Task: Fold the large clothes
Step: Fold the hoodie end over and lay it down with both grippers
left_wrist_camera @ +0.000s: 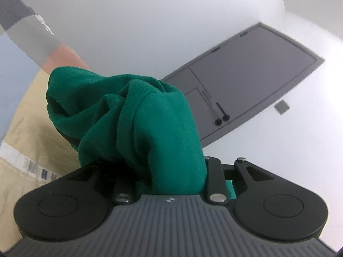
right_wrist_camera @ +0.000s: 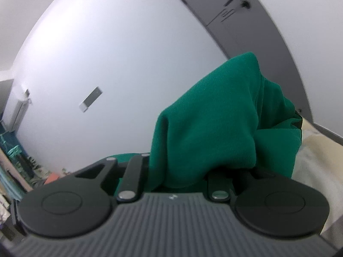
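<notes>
Left tongs (left_wrist_camera: 171, 167): the finger linkages were drawn in and green cloth rose in a bunched column from between them, hiding the fingertips; the tongs appeared clenched on the green garment (left_wrist_camera: 137, 115). Right tongs (right_wrist_camera: 182, 171): likewise closed in, with a fold of the same green garment (right_wrist_camera: 214, 124) draped over and out of the jaws, so they too appeared to be grasping it. In both wrist views the garment stood gathered above the tongs, creased and twisted, not spread on any surface; no bench or table showed in either view, so its position could be given only as held aloft in the two tongs. Beyond the cloth, both cameras pointed steeply upward at a white ceiling (left_wrist_camera: 150, 21) bearing a grey panel (left_wrist_camera: 253, 75). At the left edge of the left view the person's arm (left_wrist_camera: 42, 38) and beige garment (left_wrist_camera: 32, 117) were visible. Judged state of the task: an early stage. The garment was lifted at two points, probably for shaking out or for carrying; no flat layer, aligned edge or finished fold was visible, so all folding seemingly remained.
</notes>
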A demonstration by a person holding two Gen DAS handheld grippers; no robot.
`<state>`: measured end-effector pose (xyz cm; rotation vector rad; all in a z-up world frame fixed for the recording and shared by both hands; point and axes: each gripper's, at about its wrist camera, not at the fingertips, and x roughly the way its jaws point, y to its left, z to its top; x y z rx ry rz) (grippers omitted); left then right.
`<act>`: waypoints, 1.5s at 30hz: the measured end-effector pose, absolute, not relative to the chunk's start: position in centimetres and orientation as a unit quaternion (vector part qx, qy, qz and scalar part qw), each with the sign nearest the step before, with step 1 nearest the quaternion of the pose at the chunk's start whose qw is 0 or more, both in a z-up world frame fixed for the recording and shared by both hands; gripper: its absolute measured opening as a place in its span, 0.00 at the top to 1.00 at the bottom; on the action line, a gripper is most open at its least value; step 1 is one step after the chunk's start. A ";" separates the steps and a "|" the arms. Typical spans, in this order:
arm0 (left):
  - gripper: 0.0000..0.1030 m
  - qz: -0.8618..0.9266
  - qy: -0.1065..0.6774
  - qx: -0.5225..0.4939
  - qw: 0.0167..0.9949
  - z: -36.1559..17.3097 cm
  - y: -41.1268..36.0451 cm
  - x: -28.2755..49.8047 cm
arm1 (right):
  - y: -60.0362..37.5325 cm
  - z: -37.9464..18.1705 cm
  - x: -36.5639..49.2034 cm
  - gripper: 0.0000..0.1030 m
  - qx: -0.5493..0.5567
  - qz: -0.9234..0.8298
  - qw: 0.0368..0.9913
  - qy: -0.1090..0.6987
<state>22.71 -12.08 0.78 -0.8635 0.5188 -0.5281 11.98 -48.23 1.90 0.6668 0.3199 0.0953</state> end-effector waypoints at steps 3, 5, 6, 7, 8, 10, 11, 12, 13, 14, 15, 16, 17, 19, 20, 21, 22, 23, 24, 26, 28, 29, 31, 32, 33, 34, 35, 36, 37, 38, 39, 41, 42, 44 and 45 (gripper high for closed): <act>0.68 -0.247 0.260 -0.386 0.850 -0.9 -13.5 22.4 | -49.5 -0.1 11.3 0.75 0.326 0.038 0.930 0.168; 0.68 -0.246 0.269 -0.368 0.856 -2.7 -13.7 22.2 | -49.7 -1.7 10.8 0.75 0.322 0.038 0.929 0.179; 0.68 -0.245 0.272 -0.357 0.860 -3.4 -13.8 21.5 | -50.5 -2.5 9.9 0.75 0.317 0.041 0.930 0.182; 0.68 -0.245 0.273 -0.349 0.862 -4.2 -13.6 21.1 | -50.2 -3.2 9.5 0.75 0.308 0.045 0.932 0.185; 0.68 -0.246 0.272 -0.344 0.864 -5.0 -13.4 20.6 | -49.7 -3.8 8.9 0.75 0.297 0.049 0.935 0.185; 0.68 -0.246 0.273 -0.334 0.868 -6.3 -12.8 19.0 | -48.8 -4.9 7.7 0.75 0.280 0.054 0.940 0.186; 0.68 -0.246 0.278 -0.324 0.870 -6.8 -12.7 18.3 | -48.5 -5.5 7.1 0.75 0.278 0.054 0.940 0.190; 0.68 -0.244 0.285 -0.306 0.875 -7.3 -12.2 17.8 | -49.0 -6.2 6.2 0.75 0.278 0.052 0.939 0.195; 0.68 -0.241 0.291 -0.291 0.879 -7.9 -11.6 16.9 | -49.1 -7.1 5.5 0.75 0.279 0.049 0.937 0.202; 0.68 -0.236 0.301 -0.274 0.882 -8.4 -11.8 16.4 | -48.7 -7.4 5.4 0.75 0.281 0.047 0.935 0.209; 0.68 -0.231 0.310 -0.260 0.885 -8.9 -11.9 16.3 | -48.6 -8.0 5.1 0.75 0.285 0.044 0.933 0.216; 0.68 -0.227 0.320 -0.251 0.885 -9.4 -12.0 16.2 | -48.6 -8.8 4.8 0.75 0.290 0.040 0.930 0.223; 0.68 -0.221 0.332 -0.242 0.885 -9.8 -12.4 16.6 | -48.5 -9.7 4.7 0.75 0.297 0.036 0.926 0.231; 0.68 -0.207 0.348 -0.216 0.889 -11.0 -13.2 15.7 | -48.4 -10.5 4.6 0.74 0.308 0.031 0.921 0.236; 0.68 -0.205 0.348 -0.212 0.890 -11.4 -13.1 15.7 | -48.3 -10.6 4.7 0.74 0.312 0.029 0.920 0.236; 0.68 -0.204 0.347 -0.216 0.890 -11.6 -12.9 15.5 | -48.2 -10.6 4.6 0.74 0.318 0.026 0.918 0.236; 0.67 -0.200 0.350 -0.224 0.887 -12.1 -12.7 16.0 | -48.3 -10.8 4.4 0.73 0.328 0.024 0.914 0.236; 0.66 -0.196 0.358 -0.233 0.883 -12.0 -12.5 15.8 | -48.4 -10.7 4.3 0.73 0.338 0.023 0.911 0.237; 0.61 -0.191 0.365 -0.238 0.880 -12.0 -12.5 15.9 | -48.4 -10.6 4.3 0.71 0.346 0.020 0.907 0.241; 0.52 -0.187 0.382 -0.237 0.874 -11.5 -12.8 15.1 | -48.5 -10.6 4.0 0.68 0.359 0.015 0.899 0.248; 0.43 -0.185 0.404 -0.238 0.864 -11.7 -12.7 14.8 | -48.9 -10.5 3.5 0.63 0.367 0.011 0.894 0.257; 0.34 -0.178 0.408 -0.234 0.864 -11.3 -12.6 14.2 | -49.2 -10.2 3.0 0.62 0.370 0.009 0.892 0.260; 0.33 -0.168 0.395 -0.208 0.879 -10.1 -12.1 12.2 | -49.9 -9.8 2.5 0.60 0.381 0.007 0.886 0.265; 0.33 -0.169 0.387 -0.198 0.884 -9.5 -11.9 11.2 | -50.2 -9.4 1.8 0.60 0.386 0.003 0.884 0.264; 0.32 -0.169 0.383 -0.192 0.888 -9.0 -11.6 10.5 | -50.3 -8.9 1.2 0.60 0.386 0.001 0.884 0.264; 0.32 -0.167 0.383 -0.186 0.889 -8.2 -11.6 9.6 | -50.4 -8.4 0.5 0.60 0.380 -0.003 0.887 0.264; 0.32 -0.169 0.380 -0.177 0.892 -7.5 -11.6 8.9 | -50.4 -7.9 -0.3 0.60 0.367 -0.009 0.892 0.263; 0.32 -0.174 0.374 -0.172 0.895 -6.7 -11.5 8.3 | -50.3 -7.1 -1.0 0.60 0.354 -0.012 0.898 0.263; 0.32 -0.179 0.367 -0.164 0.898 -5.6 -11.4 7.4 | -50.1 -6.1 -1.7 0.60 0.341 -0.016 0.903 0.261; 0.32 -0.182 0.359 -0.155 0.902 -4.6 -11.5 6.6 | -49.8 -5.1 -2.5 0.61 0.325 -0.019 0.910 0.255; 0.32 -0.185 0.349 -0.145 0.907 -3.4 -11.6 5.8 | -49.5 -4.0 -3.0 0.61 0.312 -0.021 0.917 0.249; 0.32 -0.192 0.324 -0.126 0.918 -0.5 -11.8 3.5 | -48.9 -1.5 -4.4 0.61 0.287 -0.017 0.929 0.232; 0.32 -0.195 0.314 -0.117 0.922 0.6 -11.9 2.5 | -48.4 -0.4 -5.0 0.61 0.277 -0.015 0.934 0.225; 0.32 -0.202 0.294 -0.099 0.929 2.9 -12.2 0.5 | -47.4 2.1 -6.3 0.61 0.258 -0.009 0.944 0.204; 0.32 -0.206 0.283 -0.090 0.932 4.1 -12.4 -0.7 | -46.9 3.3 -6.9 0.61 0.250 -0.004 0.949 0.193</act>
